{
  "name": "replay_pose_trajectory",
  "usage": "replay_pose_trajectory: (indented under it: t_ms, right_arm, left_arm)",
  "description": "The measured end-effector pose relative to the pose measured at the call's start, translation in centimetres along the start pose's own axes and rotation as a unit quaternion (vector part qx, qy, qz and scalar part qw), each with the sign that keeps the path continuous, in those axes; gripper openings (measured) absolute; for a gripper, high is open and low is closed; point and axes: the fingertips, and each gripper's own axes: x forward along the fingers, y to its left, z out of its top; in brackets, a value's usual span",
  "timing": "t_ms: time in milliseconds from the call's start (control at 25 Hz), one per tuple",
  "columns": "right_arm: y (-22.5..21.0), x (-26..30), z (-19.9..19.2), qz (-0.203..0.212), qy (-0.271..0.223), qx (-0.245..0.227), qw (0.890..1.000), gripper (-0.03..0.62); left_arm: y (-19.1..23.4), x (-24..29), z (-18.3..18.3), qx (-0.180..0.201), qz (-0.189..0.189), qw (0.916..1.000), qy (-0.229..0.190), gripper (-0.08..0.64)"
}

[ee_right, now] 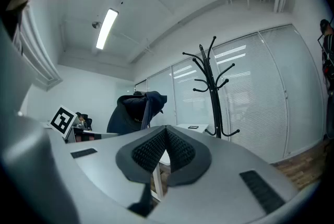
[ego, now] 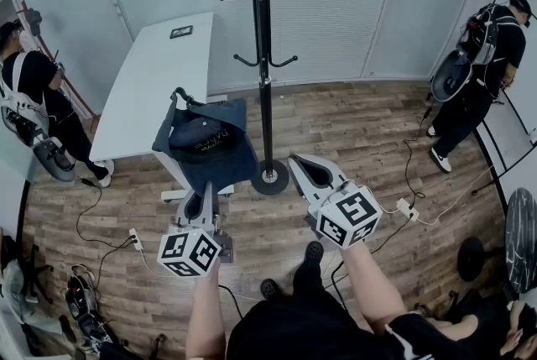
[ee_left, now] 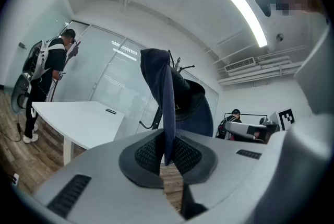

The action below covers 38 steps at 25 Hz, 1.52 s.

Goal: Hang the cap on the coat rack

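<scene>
L gripper (ego: 204, 200): clamped on dark navy fabric cap (ego: 204, 140) edge
R gripper (ego: 312, 174): jaws together, empty
Cap: held aloft, just left of black metal coat rack (ego: 263, 39) pole, by white worktop (ego: 151, 81) near corner

Left gripper (ego: 201, 206), lower left, clamps the cap (ego: 201, 136) by its edge. Right gripper (ego: 313, 174), lower centre, jaws together, empty.

I saw a navy cap (ego: 204, 142) at centre frame, a black coat rack (ego: 264, 56), a white table (ego: 159, 73) at upper left and a brown wood-grain floor (ego: 361, 140). My left tongs (ego: 202, 200) and right tongs (ego: 312, 172) were grey, their cubes (ego: 189, 253) patterned in black-and-white squares.
</scene>
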Motion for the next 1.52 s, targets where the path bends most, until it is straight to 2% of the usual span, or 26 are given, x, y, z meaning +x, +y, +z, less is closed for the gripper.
replay_pose_trajectory:
  t_ms: [200, 560, 840, 1040, 1280, 1520]
  right_arm:
    - [0.8, 0.1, 0.3, 0.003, 0.002, -0.006, 1.000, 0.031]
    - [2.1, 0.0, -1.5, -0.002, 0.047, -0.010, 0.999, 0.031]
    - [1.9, -0.6, -3.1, -0.018, 0.053, 0.032, 0.998, 0.031]
    - [-0.2, 0.3, -3.8, -0.018, 0.057, 0.047, 0.997, 0.031]
    - [-1.4, 4.7, -3.9, -0.002, 0.047, 0.058, 0.997, 0.031]
    - [-2.8, 9.8, -1.7, 0.019, 0.014, 0.063, 0.998, 0.032]
  left_arm:
    - [0.2, -0.3, 0.0, 0.002, -0.004, 0.9999, 0.011, 0.031]
    - [0.0, -1.2, -1.4, -0.003, -0.016, 0.9996, 0.025, 0.031]
    - [0.7, -0.8, -2.8, -0.008, -0.018, 0.9991, 0.039, 0.031]
    - [0.5, 0.9, -3.5, 0.001, -0.013, 0.9987, 0.049, 0.031]
    - [3.0, 2.9, -2.3, 0.016, 0.004, 0.9986, 0.051, 0.031]
    - [5.3, 6.4, 0.4, 0.033, 0.010, 0.9985, 0.043, 0.031]
